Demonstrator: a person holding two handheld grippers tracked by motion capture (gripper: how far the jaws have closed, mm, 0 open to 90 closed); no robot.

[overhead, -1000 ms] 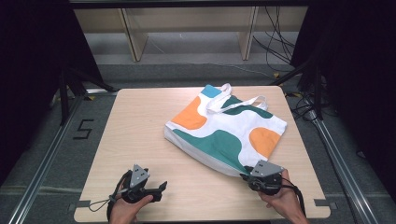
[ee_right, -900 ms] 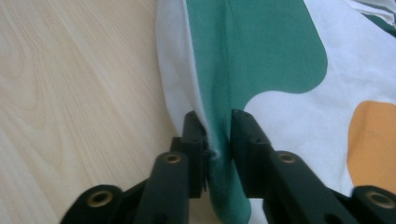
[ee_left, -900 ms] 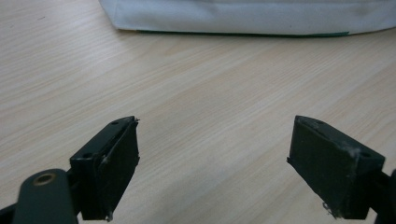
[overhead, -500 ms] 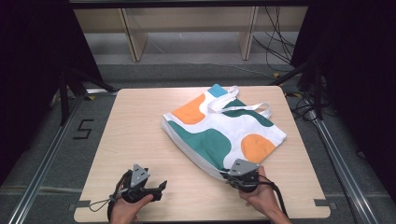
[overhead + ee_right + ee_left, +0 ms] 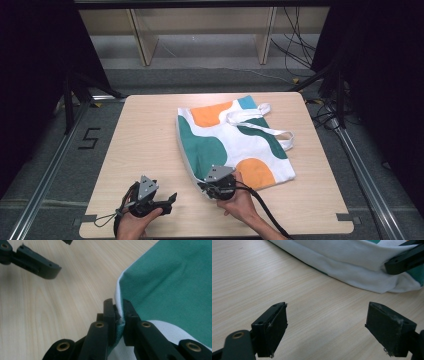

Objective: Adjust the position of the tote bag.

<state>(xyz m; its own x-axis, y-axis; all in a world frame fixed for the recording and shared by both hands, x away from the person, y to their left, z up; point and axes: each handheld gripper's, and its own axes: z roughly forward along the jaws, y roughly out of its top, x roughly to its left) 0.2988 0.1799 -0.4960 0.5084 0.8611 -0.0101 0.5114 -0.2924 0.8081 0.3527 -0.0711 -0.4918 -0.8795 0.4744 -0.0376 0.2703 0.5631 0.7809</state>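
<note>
A white tote bag point(image 5: 230, 140) with green, orange and blue patches lies flat on the wooden table point(image 5: 145, 130), handles toward the far right. My right gripper point(image 5: 202, 185) is shut on the bag's near bottom corner point(image 5: 119, 315), pinching the white edge and green cloth between its jaws. My left gripper point(image 5: 172, 198) rests low near the table's front edge, open, with bare wood between its jaws point(image 5: 324, 322). The bag's white edge point(image 5: 352, 267) lies just beyond the left gripper, with the right gripper's black jaw on it at the upper right.
Metal rails point(image 5: 55, 165) run along both sides of the table, with dark floor and cables point(image 5: 300, 50) beyond. A wooden shelf frame point(image 5: 200, 25) stands behind. Bare wood spreads across the table's left half.
The right gripper has dragged the bag's near corner leftward and toward the left gripper, turning the bag. The left gripper has stayed put.
</note>
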